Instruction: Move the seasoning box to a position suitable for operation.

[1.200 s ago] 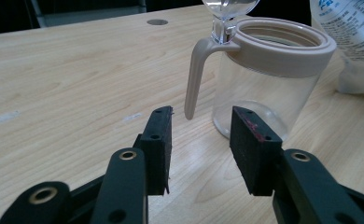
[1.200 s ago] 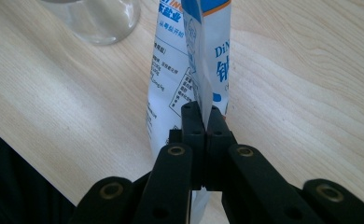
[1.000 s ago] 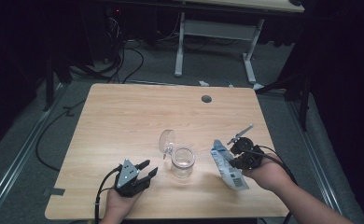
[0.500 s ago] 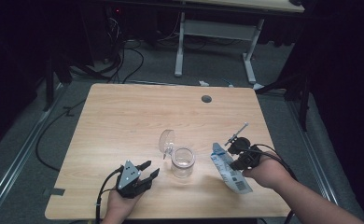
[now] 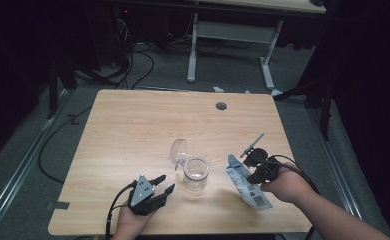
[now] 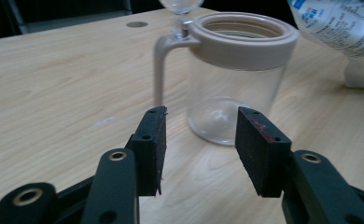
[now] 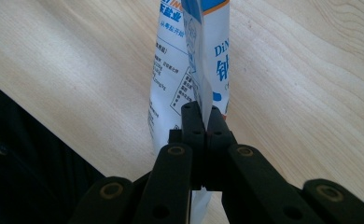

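Note:
A clear glass jar (image 5: 196,174) with a beige rim and handle stands near the table's front middle, and its round lid (image 5: 179,150) is tipped up behind it. To its left, my left gripper (image 5: 165,184) points at the jar (image 6: 236,84). Its jaws (image 6: 201,144) are open and have just been opening, with nothing between them. On the jar's right, my right gripper (image 5: 253,176) is shut on the edge of a white and blue printed packet (image 5: 244,186). In the right gripper view the jaws (image 7: 202,122) pinch the packet (image 7: 185,70) above the wood.
The wooden table (image 5: 133,130) has a round cable hole (image 5: 221,106) at its far side. The packet's corner (image 6: 339,23) hangs just right of the jar. Beyond the table stand another desk's white legs (image 5: 193,50) and floor cables (image 5: 133,60).
The left gripper's jaws stand a little wider apart than before. The right gripper and the packet have kept their place.

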`<act>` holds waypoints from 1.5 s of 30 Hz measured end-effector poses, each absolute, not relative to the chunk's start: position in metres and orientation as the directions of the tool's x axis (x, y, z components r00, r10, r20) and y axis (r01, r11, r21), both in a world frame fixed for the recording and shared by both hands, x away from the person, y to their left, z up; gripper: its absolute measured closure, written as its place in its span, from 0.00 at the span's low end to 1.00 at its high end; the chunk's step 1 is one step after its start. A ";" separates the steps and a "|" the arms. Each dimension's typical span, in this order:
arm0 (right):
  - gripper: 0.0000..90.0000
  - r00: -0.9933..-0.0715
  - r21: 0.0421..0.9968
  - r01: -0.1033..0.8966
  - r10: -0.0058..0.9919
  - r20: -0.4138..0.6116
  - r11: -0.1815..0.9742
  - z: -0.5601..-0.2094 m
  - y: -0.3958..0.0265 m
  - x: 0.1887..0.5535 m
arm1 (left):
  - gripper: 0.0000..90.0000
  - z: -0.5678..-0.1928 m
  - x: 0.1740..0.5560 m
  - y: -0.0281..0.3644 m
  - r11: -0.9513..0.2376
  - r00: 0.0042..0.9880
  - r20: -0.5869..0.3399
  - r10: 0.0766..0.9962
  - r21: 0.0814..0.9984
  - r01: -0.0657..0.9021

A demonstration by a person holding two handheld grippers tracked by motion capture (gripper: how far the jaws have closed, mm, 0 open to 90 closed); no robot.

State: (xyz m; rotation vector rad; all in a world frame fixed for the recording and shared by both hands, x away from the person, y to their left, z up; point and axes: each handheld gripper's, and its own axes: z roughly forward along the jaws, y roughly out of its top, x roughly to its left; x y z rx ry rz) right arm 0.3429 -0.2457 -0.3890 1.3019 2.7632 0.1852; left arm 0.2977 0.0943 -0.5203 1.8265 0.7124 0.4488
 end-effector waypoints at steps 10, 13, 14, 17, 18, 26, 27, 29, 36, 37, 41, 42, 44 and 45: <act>1.00 -0.611 0.165 0.778 0.791 -0.023 0.606 -0.374 -0.245 0.330 | 0.55 -0.516 0.281 0.063 -0.283 0.821 -0.029 0.570 0.932 0.229; 1.00 -0.594 0.168 0.790 0.804 -0.029 0.590 -0.370 -0.243 0.327 | 0.55 -0.516 0.280 0.052 -0.288 0.835 -0.038 0.549 0.929 0.232; 1.00 -0.597 0.173 0.787 0.801 -0.030 0.593 -0.369 -0.243 0.327 | 0.54 -0.515 0.280 0.049 -0.286 0.836 -0.040 0.547 0.930 0.231; 1.00 -0.607 0.184 0.777 0.794 -0.036 0.602 -0.366 -0.243 0.328 | 0.53 -0.512 0.281 0.038 -0.283 0.853 -0.047 0.519 0.933 0.224; 1.00 -0.608 0.184 0.777 0.794 -0.035 0.603 -0.366 -0.243 0.328 | 0.53 -0.511 0.281 0.033 -0.281 0.859 -0.046 0.509 0.935 0.217; 1.00 -0.620 0.182 0.769 0.784 -0.017 0.612 -0.365 -0.235 0.328 | 0.52 -0.505 0.279 -0.003 -0.289 0.893 -0.022 0.449 0.942 0.169; 1.00 -0.627 0.181 0.764 0.779 -0.018 0.619 -0.365 -0.235 0.329 | 0.52 -0.504 0.279 -0.007 -0.290 0.896 -0.020 0.444 0.943 0.165; 1.00 -0.627 0.183 0.764 0.779 -0.012 0.618 -0.365 -0.233 0.328 | 0.52 -0.505 0.278 -0.012 -0.294 0.902 -0.016 0.432 0.943 0.157; 1.00 -0.611 0.185 0.778 0.792 -0.002 0.601 -0.362 -0.224 0.325 | 0.50 -0.512 0.274 -0.015 -0.292 0.909 -0.027 0.415 0.943 0.162; 1.00 -0.634 0.191 0.758 0.773 -0.012 0.624 -0.361 -0.224 0.326 | 0.50 -0.512 0.274 -0.015 -0.296 0.910 -0.026 0.413 0.942 0.161; 1.00 -0.637 0.198 0.755 0.771 -0.002 0.625 -0.357 -0.220 0.324 | 0.48 -0.516 0.272 -0.015 -0.294 0.914 -0.033 0.405 0.942 0.165; 1.00 -0.640 0.199 0.753 0.768 -0.002 0.628 -0.356 -0.218 0.324 | 0.47 -0.516 0.271 -0.016 -0.295 0.915 -0.032 0.401 0.941 0.162; 1.00 -0.640 0.198 0.753 0.769 -0.001 0.627 -0.354 -0.215 0.323 | 0.46 -0.518 0.270 -0.018 -0.300 0.918 -0.021 0.396 0.942 0.151; 1.00 -0.642 0.199 0.751 0.767 -0.002 0.629 -0.353 -0.214 0.323 | 0.45 -0.519 0.269 -0.019 -0.298 0.920 -0.022 0.392 0.943 0.149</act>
